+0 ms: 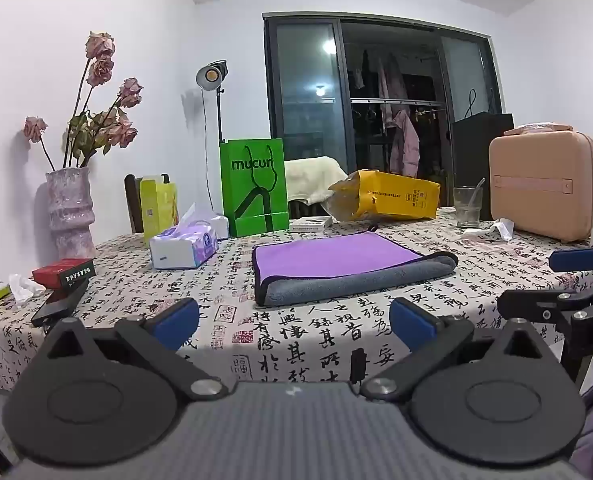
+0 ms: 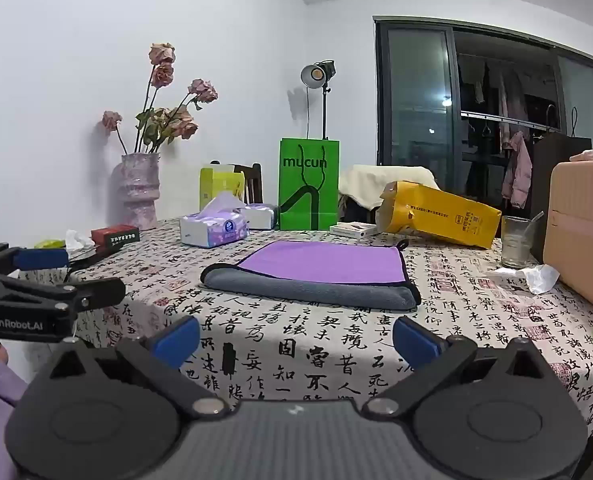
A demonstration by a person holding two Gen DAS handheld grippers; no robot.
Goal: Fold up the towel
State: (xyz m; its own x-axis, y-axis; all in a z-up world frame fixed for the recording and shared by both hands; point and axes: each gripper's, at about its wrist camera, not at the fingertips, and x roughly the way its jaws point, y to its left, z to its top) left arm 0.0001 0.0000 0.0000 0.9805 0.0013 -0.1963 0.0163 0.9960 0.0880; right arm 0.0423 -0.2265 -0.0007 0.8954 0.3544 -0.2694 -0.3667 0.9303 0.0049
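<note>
A purple and grey towel lies folded flat on the table, its grey folded edge toward me; it also shows in the right wrist view. My left gripper is open and empty, held back at the table's near edge, short of the towel. My right gripper is open and empty too, also at the near edge. The right gripper shows at the right side of the left wrist view, and the left gripper at the left side of the right wrist view.
The table wears a calligraphy-print cloth. Behind the towel stand a green paper bag, a tipped yellow bag, a tissue pack, a vase of dried roses, a glass and a tan case.
</note>
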